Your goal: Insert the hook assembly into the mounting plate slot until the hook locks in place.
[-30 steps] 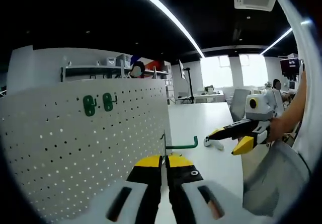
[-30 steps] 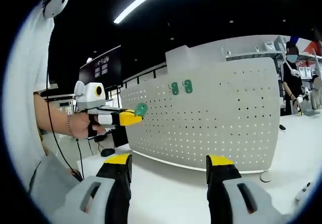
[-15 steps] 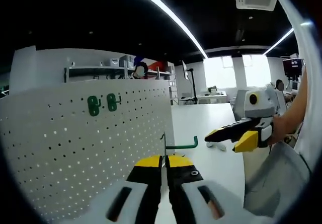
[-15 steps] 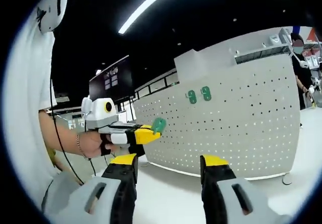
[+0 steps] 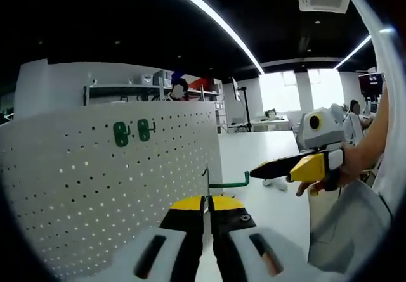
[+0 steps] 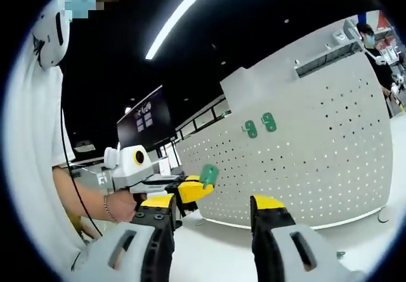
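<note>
Left gripper (image 5: 207,201) clamped on green hook (image 5: 229,183), held just off pegboard (image 5: 95,187) edge. Right gripper (image 6: 212,201) wide apart, empty. Two green hooks (image 5: 132,132) already on board. Advice: square hook's pegs to holes, push straight, avoid twisting.

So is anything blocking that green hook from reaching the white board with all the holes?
Nothing visible. The left gripper holds the green hook beside the pegboard, with open air between them.
</note>
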`<state>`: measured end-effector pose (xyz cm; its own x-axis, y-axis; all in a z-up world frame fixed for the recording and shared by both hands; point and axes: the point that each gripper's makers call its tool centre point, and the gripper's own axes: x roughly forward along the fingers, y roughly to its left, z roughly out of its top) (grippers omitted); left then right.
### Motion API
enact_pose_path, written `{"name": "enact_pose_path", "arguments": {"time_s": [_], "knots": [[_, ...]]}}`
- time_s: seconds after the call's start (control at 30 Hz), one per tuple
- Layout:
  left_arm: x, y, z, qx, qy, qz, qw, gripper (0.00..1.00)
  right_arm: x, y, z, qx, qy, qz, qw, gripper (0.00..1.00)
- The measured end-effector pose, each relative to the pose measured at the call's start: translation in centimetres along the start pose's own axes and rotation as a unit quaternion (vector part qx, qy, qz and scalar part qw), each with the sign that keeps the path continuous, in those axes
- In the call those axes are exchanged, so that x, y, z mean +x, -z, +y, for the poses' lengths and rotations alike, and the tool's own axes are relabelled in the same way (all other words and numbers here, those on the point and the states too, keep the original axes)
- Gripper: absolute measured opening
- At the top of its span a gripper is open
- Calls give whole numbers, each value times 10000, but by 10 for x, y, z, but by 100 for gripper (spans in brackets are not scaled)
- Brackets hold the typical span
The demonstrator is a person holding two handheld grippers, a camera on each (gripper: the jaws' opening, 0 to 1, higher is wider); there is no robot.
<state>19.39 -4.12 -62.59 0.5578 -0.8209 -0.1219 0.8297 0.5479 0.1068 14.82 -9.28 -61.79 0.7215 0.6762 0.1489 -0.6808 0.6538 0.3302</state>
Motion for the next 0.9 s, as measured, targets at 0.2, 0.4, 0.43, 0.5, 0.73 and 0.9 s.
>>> {"name": "enact_pose_path", "arguments": {"time_s": [0.2,0.4,0.43,0.5,0.73,0.9], "knots": [[-1,-1,1,-15,-33,-20,10000,3,6,0,1,140,-48,-6,9999,44],[-2,-3,1,-6,-45,-56,10000,3,11,-1,5,406,-110,-116,9990,41],[-2,-3,1,-5,-43,-54,10000,3,13,0,6,396,-122,-102,9991,41],[-2,-3,1,-3,-52,-56,10000,3,15,2,7,393,-125,-56,9991,40],[-4,-5,2,-10,-69,-73,9999,3,22,3,9,424,-169,-64,9989,39],[-4,-6,1,-15,-74,-87,9999,3,28,0,10,437,-205,-85,9988,38]]}}
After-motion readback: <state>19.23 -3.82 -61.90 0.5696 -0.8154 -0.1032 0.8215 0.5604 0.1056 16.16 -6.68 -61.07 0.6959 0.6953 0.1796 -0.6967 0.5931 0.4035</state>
